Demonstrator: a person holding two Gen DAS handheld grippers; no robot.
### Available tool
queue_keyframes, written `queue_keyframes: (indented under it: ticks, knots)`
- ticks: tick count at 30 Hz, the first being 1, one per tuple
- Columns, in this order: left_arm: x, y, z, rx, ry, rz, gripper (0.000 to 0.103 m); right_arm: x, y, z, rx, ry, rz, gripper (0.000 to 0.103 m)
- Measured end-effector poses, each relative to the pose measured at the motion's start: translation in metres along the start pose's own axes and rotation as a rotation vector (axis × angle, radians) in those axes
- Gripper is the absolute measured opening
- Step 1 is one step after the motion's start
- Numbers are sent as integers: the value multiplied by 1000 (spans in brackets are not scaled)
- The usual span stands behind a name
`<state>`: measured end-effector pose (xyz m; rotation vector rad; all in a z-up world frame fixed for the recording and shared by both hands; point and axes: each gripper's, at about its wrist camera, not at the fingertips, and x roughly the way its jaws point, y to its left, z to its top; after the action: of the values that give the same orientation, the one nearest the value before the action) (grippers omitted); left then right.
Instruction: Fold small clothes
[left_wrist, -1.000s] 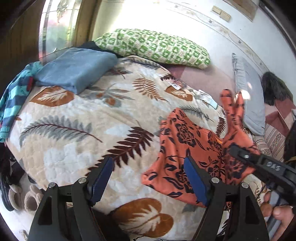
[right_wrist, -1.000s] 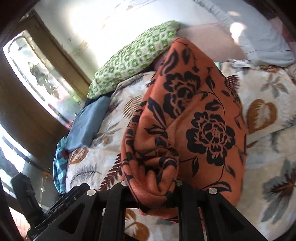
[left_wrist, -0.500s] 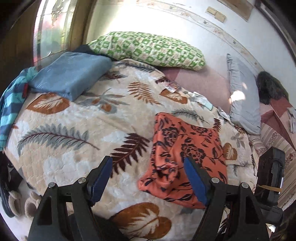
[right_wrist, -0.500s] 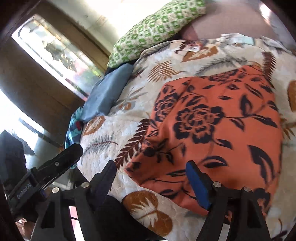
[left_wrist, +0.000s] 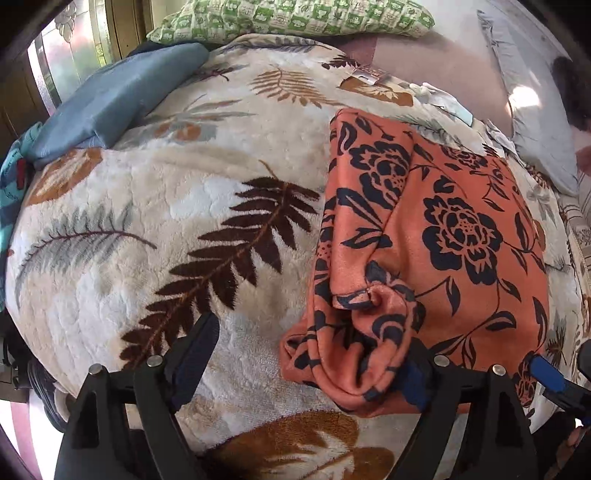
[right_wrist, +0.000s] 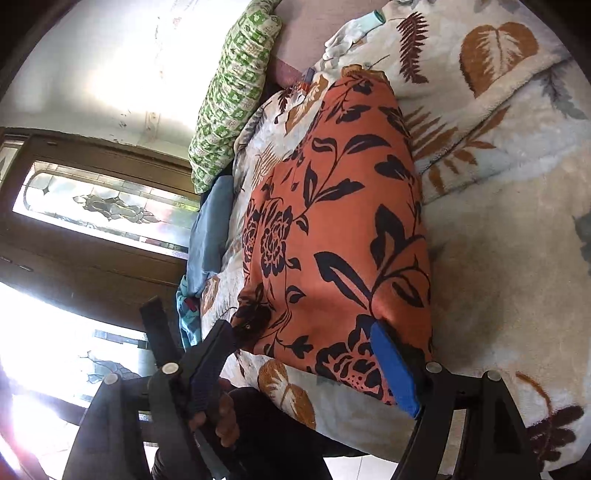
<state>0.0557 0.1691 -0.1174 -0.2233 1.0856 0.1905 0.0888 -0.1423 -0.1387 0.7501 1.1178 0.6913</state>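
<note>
Garment (left_wrist: 436, 236) btwn both spread grippers

No legible text, label, brand, number or sign in either wrist view. A small tag (left_wrist: 364, 74) lies on the blanket (left_wrist: 122, 221) near the far edge; its print is too small to read. Patterns on the orange cloth (left_wrist: 461, 236) and green pillow (left_wrist: 295, 16) carry no lettering.
</note>
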Motion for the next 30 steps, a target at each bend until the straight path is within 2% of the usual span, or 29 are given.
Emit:
queue_keyframes:
  ticks: [1, 4, 6, 7, 9, 12, 13, 14, 15, 16, 17, 19, 21, 23, 25, 26, 27, 28, 30]
  knots:
    - [-13, -3, 2, 3, -32, -3, 87, 0, 0, 2, -4, 8, 3, 80]
    - [-48, -16, 9, 36, -142, -77, 87, -7, 10, 12, -28, 5, 41, 80]
    - [-54, -30, 14, 91, -175, -114, 87, -13, 20, 28, -60, -23, 70, 80]
    - [-49, -36, 16, 113, -169, -114, 87, -15, 24, 37, -65, -31, 98, 80]
    - [-25, -41, 16, 122, -118, -65, 87, -11, 26, 58, -44, -45, 154, 81]
    - [18, -25, 8, 57, 11, -11, 89, 14, 13, 84, 33, -17, 254, 83]
    - [27, -16, 4, 15, 29, -45, 93, 30, 1, 89, 65, 20, 219, 83]
    - [30, -7, 2, -29, 31, -86, 94, 49, -16, 91, 98, 62, 116, 81]
    - [30, -4, 2, -33, 28, -92, 94, 60, -32, 89, 149, 85, 83, 80]
    - [29, -5, 1, -14, 22, -85, 94, 57, -33, 89, 150, 57, 115, 80]
    - [28, -7, 0, 2, 14, -75, 94, 54, -25, 90, 117, 63, 104, 80]
    - [30, -9, -1, 9, 9, -66, 96, 45, -2, 95, 44, 57, 19, 81]
    - [30, -9, -1, 8, 3, -65, 96, 35, 20, 106, -32, 7, 50, 81]
    - [30, -9, -2, 16, -3, -64, 97, 34, 29, 122, -54, -27, 79, 85]
    - [30, -8, -3, 17, -7, -72, 98, 56, 13, 138, -51, -8, 9, 87]
    - [31, -9, -1, 15, -6, -78, 98, 73, -5, 145, -33, 46, -69, 86]
    - [32, -10, -1, 20, -4, -73, 98, 85, -21, 146, 16, 76, -80, 86]
    - [31, -9, -1, 23, -4, -70, 98, 79, -21, 145, 24, 38, -62, 86]
    - [31, -8, -2, 20, -8, -74, 98, 70, 3, 143, -43, 32, -103, 86]
